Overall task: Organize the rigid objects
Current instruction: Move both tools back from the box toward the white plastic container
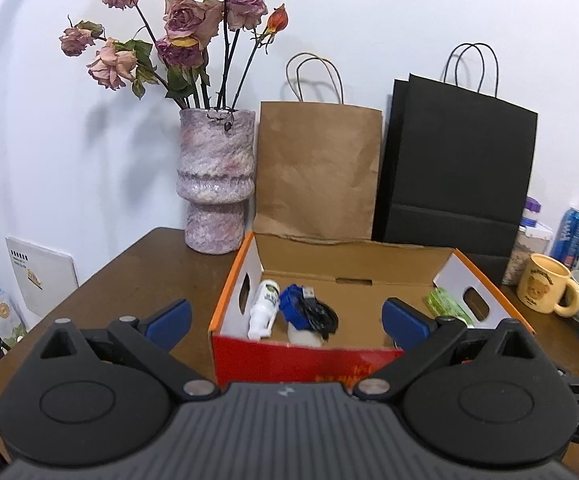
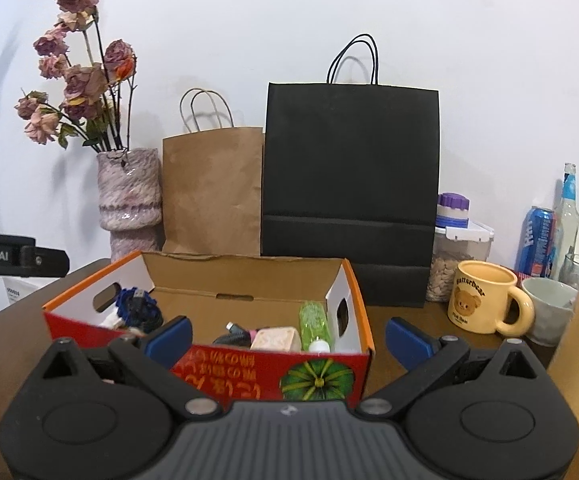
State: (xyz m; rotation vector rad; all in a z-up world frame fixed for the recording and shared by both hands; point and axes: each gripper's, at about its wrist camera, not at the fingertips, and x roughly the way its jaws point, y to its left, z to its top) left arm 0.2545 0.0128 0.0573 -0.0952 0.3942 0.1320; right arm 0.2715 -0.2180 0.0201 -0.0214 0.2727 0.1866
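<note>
Your left gripper [image 1: 287,322] is spread wide, blue pads far apart, nothing btwn them; it hangs in front of the cardboard box [image 1: 309,360]. Your right gripper [image 2: 287,338] is the same: wide open, empty, facing the box's red printed front w/ a green pumpkin graphic.

The box is open-topped corrugated card, orange rim, white inner end walls w/ oval handle cut-outs, brown back flap. It sits on a dark brown wooden table [image 1: 137,276].

Inside, left end: a white plastic bottle [image 1: 264,308] lying on its side near the left wall, then a blue item w/ a coiled black USB cable [image 1: 313,312] just beside it. Right end: a translucent green ribbed bottle [image 2: 313,324] w/ white cap, lying along the right wall. Next to it in the right wrist view: a pale pink squarish block [image 2: 275,340] and a small dark item w/ pink trim [image 2: 235,338]; can't tell what that is.

Behind the box: a mottled pink-purple glazed vase [image 1: 217,180] w/ dried roses, a creased brown paper bag [image 1: 317,172], a matte black paper bag [image 2: 351,196], both w/ cord handles. Right of the box: a glossy yellow bear mug [image 2: 485,300], a grey cup [image 2: 549,308], a blue can [image 2: 537,240], a clear glass bottle [image 2: 567,220], a lidded container [image 2: 457,260] w/ a purple-capped jar on top.
</note>
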